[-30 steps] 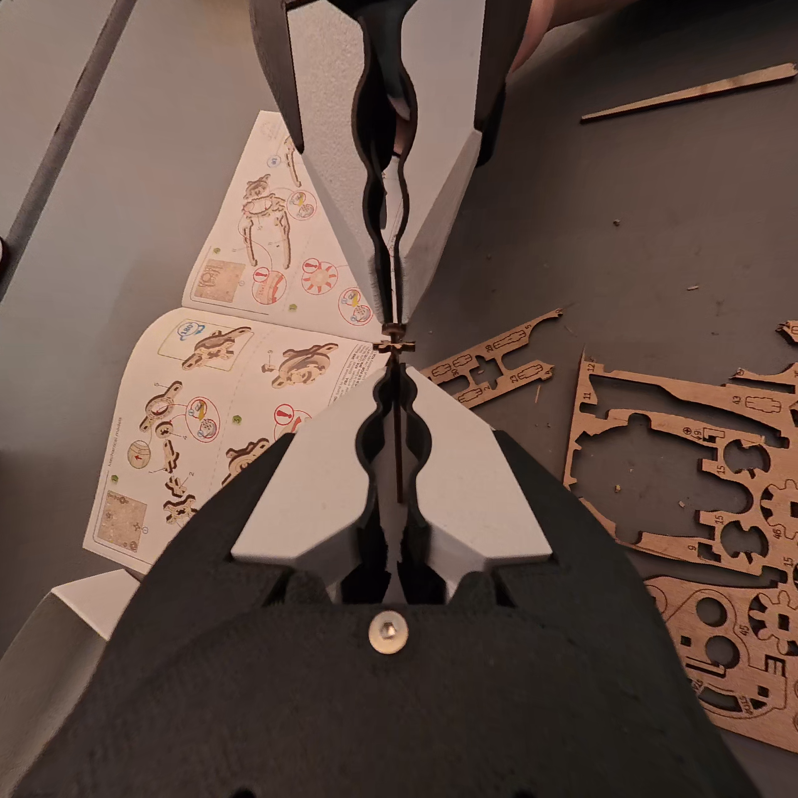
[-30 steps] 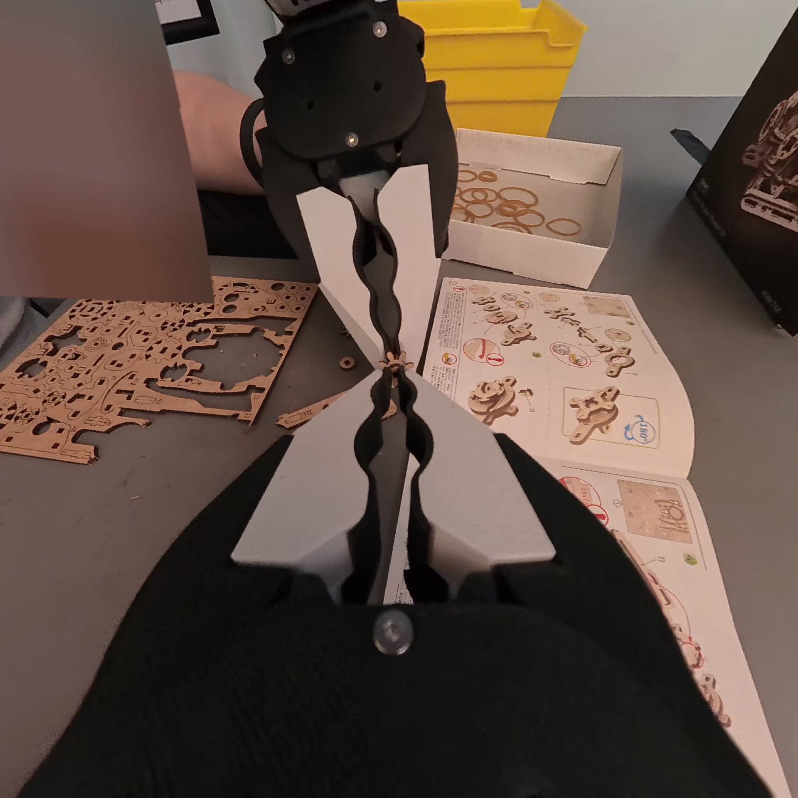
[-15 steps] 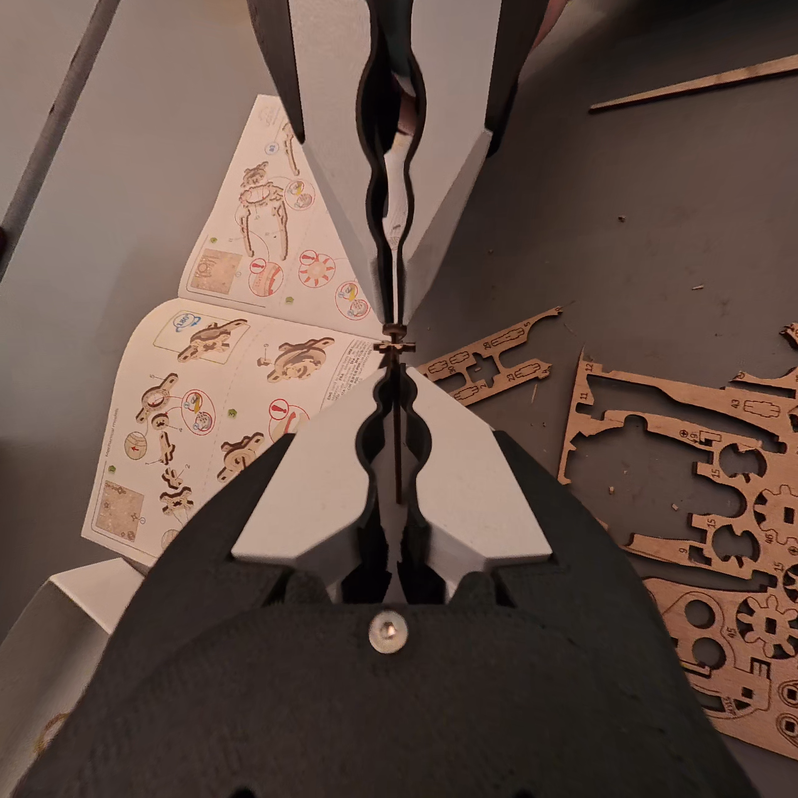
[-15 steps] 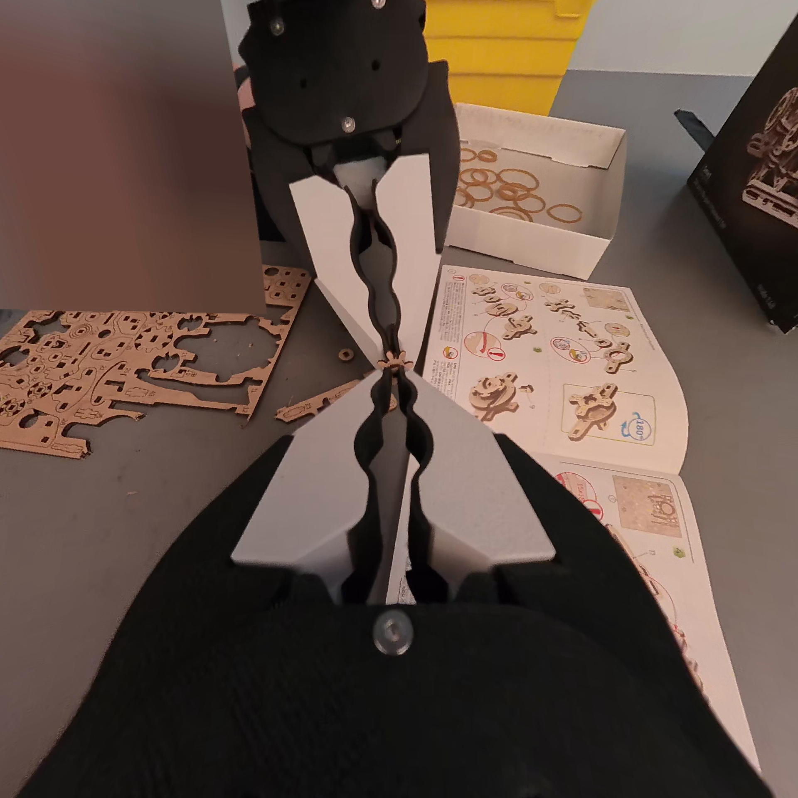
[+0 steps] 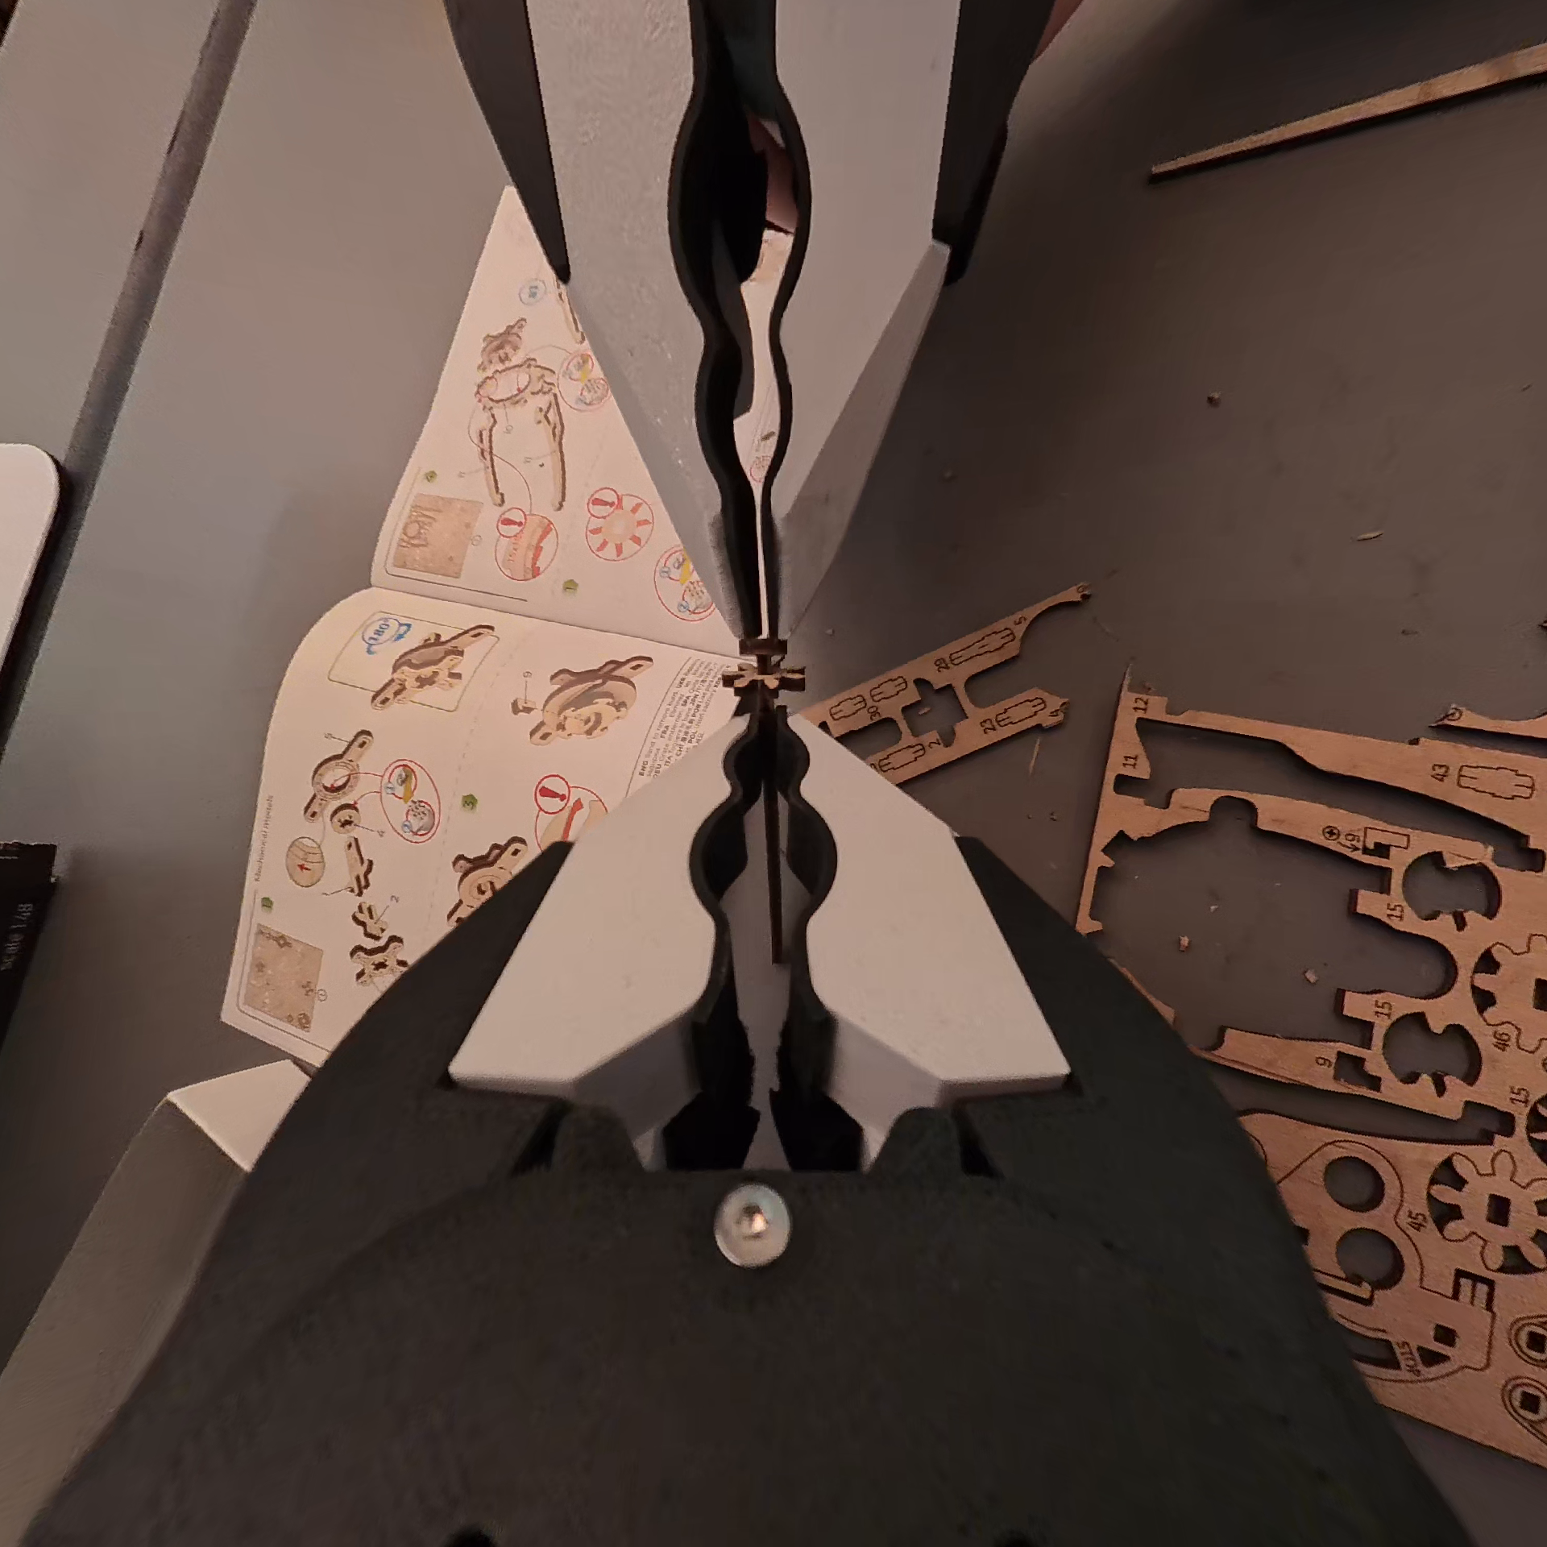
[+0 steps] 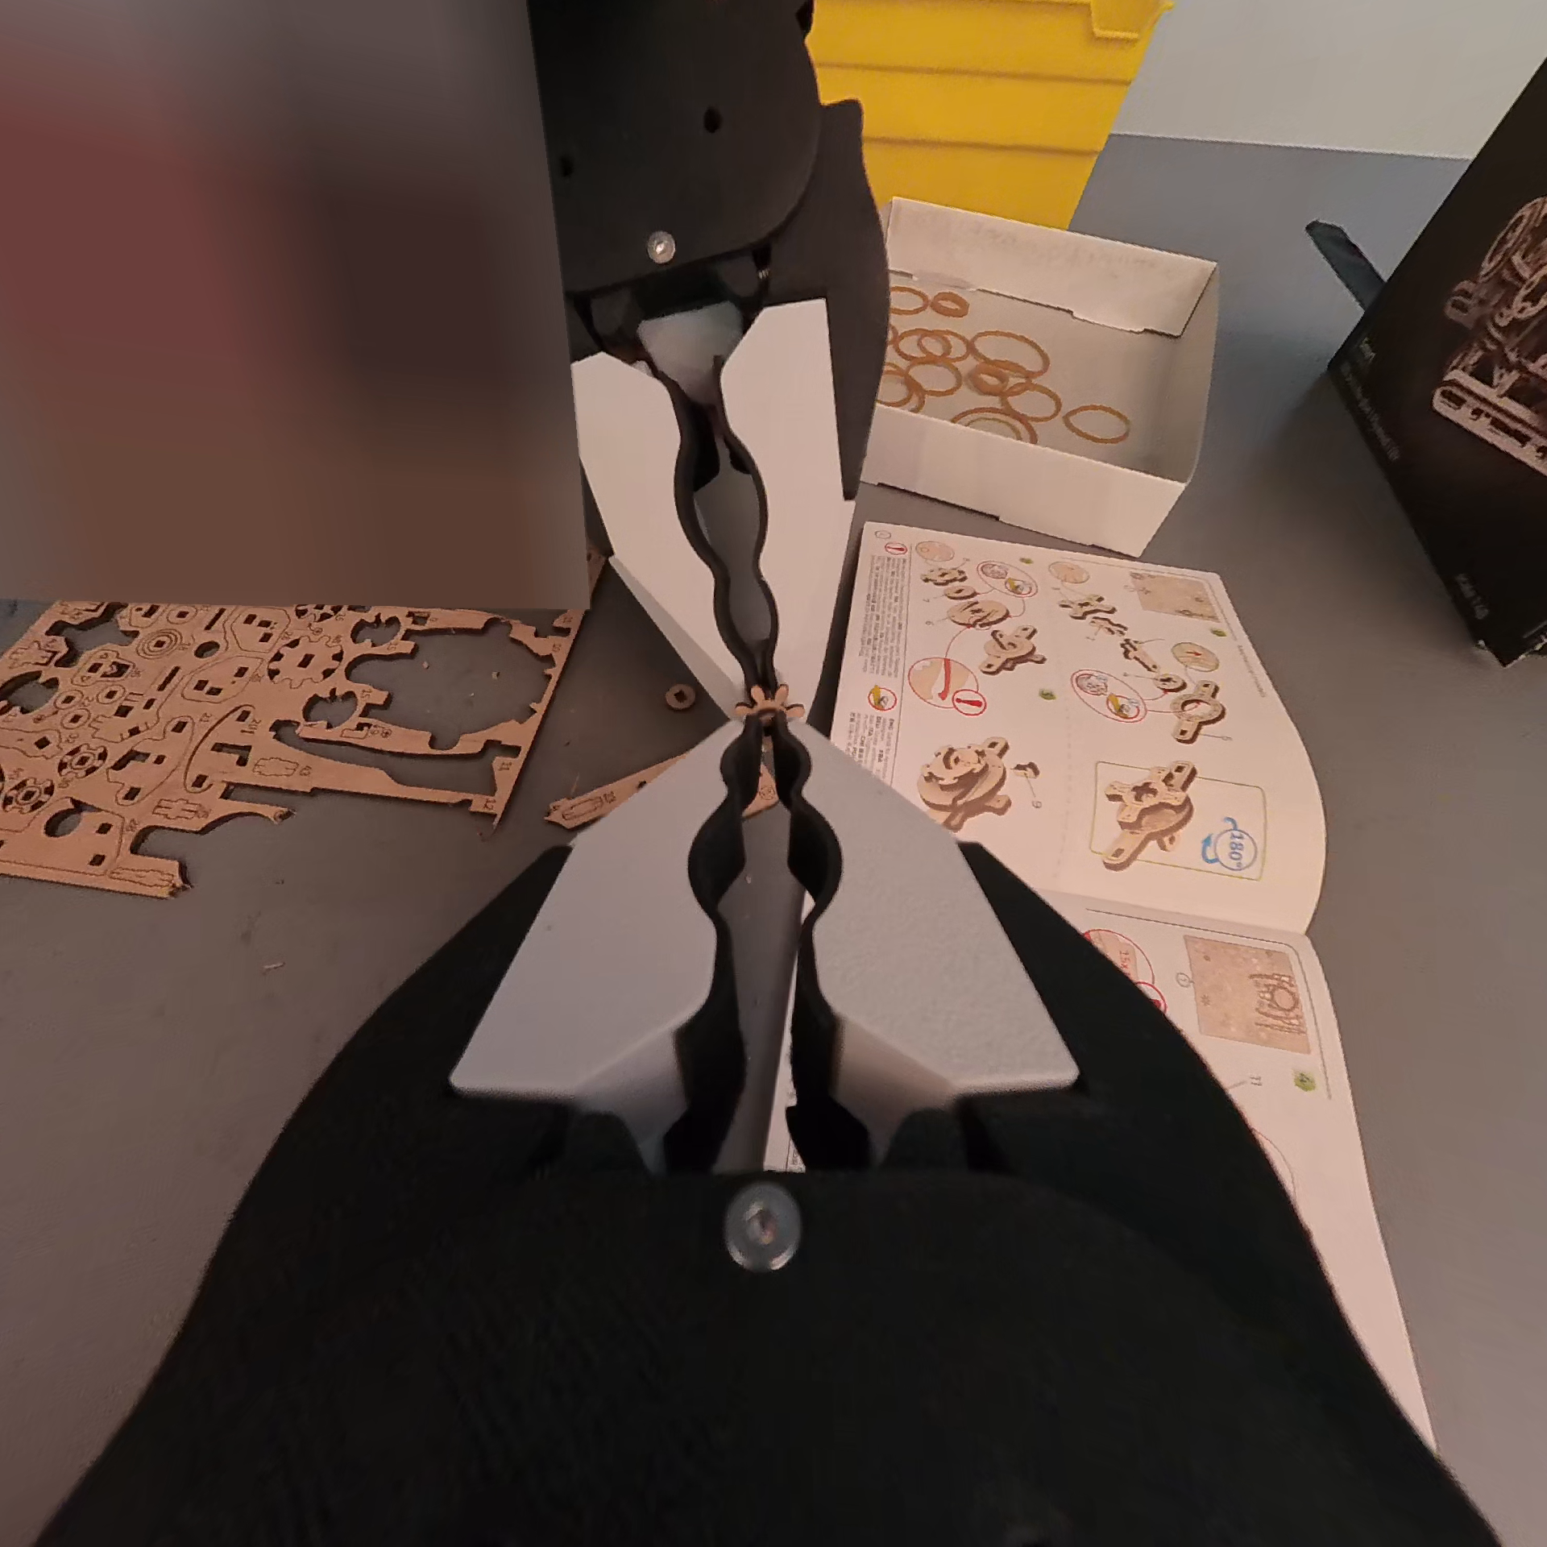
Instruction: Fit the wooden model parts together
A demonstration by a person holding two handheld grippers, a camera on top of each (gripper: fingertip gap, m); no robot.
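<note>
The left hand-held gripper (image 5: 763,727) and the right hand-held gripper (image 6: 760,730) meet tip to tip above the grey table (image 6: 209,1004), each with its fingers pressed nearly together on a small piece of the wooden model. The left one pinches a thin flat wooden part (image 5: 773,845) seen edge-on, running back between its fingers; at its front end sits a small cross-shaped wooden piece (image 5: 763,676), which touches the tips of the right hand-held gripper coming in from the top of the left wrist view. In the right wrist view the same joint appears as a small flower-shaped wooden piece (image 6: 763,701) caught between the two pairs of tips; which gripper holds which piece at the joint cannot be told for sure. Below them lies an open instruction booklet (image 6: 1080,728) with assembly drawings. Laser-cut plywood sheets (image 5: 1339,963) with emptied cut-outs lie flat on the table, a narrow wooden offcut (image 5: 963,711) near them, and a thin wooden strip (image 5: 1348,117) farther off. A white cardboard box (image 6: 1030,494) holding rubber bands (image 6: 988,377) stands beyond the booklet, a yellow bin (image 6: 971,109) behind it and a dark product box (image 6: 1473,402) off to one side.
</note>
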